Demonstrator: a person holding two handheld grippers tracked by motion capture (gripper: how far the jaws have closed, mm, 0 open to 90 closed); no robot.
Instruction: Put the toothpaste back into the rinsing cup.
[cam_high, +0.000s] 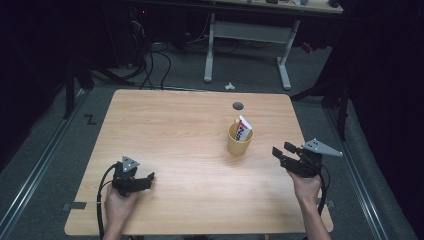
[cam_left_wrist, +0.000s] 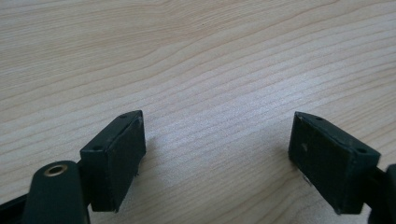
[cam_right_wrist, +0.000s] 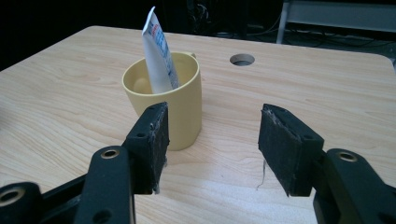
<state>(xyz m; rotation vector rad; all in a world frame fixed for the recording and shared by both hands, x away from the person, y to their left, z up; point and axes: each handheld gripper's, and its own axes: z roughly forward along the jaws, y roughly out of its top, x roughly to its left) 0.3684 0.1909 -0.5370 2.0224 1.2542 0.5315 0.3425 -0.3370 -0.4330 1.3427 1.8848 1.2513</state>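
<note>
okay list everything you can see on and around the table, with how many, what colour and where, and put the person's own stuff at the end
table: one, light wood, centre of the high view.
cable hole: one, dark, round, in the tabletop near the far edge, beyond the mug.
mug: one, yellow, right of the table's middle, upright.
tube: one, white with red and blue print, standing tilted inside the mug.
desk frame: one, pale grey, on the floor beyond the table.
cables: several, black, on the floor at the far left.
small white object: one, on the floor just past the table; too small to tell what.
left gripper: one, black, near left of the table, jaws open, nothing between them.
right gripper: one, black, near right, jaws open, pointed toward the mug.
</note>
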